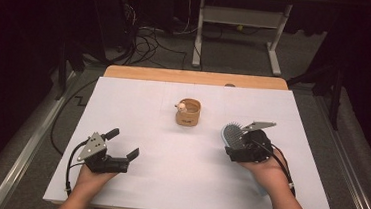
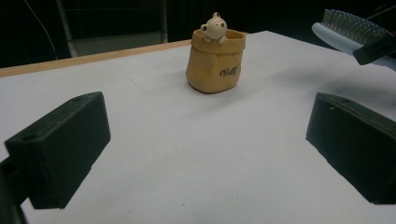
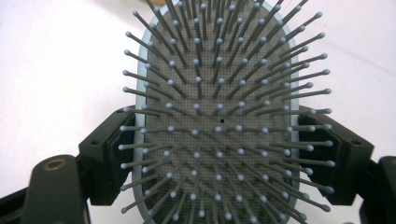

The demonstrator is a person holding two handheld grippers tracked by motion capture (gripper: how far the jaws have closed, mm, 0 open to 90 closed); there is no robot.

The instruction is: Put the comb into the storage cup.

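white table top [image 1: 182, 184] with a wooden strip along the far edge. left gripper [image 1: 122, 143] low at the near left, held in the person's left hand [image 1: 92, 175], jaws spread wide with nothing between them; left gripper view shows bare table between the two black jaws. right gripper [image 1: 241, 141] at the near right, held in the right hand [image 1: 266, 171], jaws clamped on the two sides of a light blue paddle hairbrush [image 1: 232, 134]. in the right gripper view the hairbrush [image 3: 219, 121] faces the camera, grey cushion and ball-tipped bristles, jaws pressed against its left and right edges. cannot tell if the brush touches the table. a small tan pouch-shaped pot [image 1: 188, 112] stands upright mid-table toward the far side, well apart from both grippers, with a cream figurine [image 2: 215, 27] peeking over its rim and dark lettering on its front. brush head [image 2: 348, 30] also seen at the upper right of the left gripper view.
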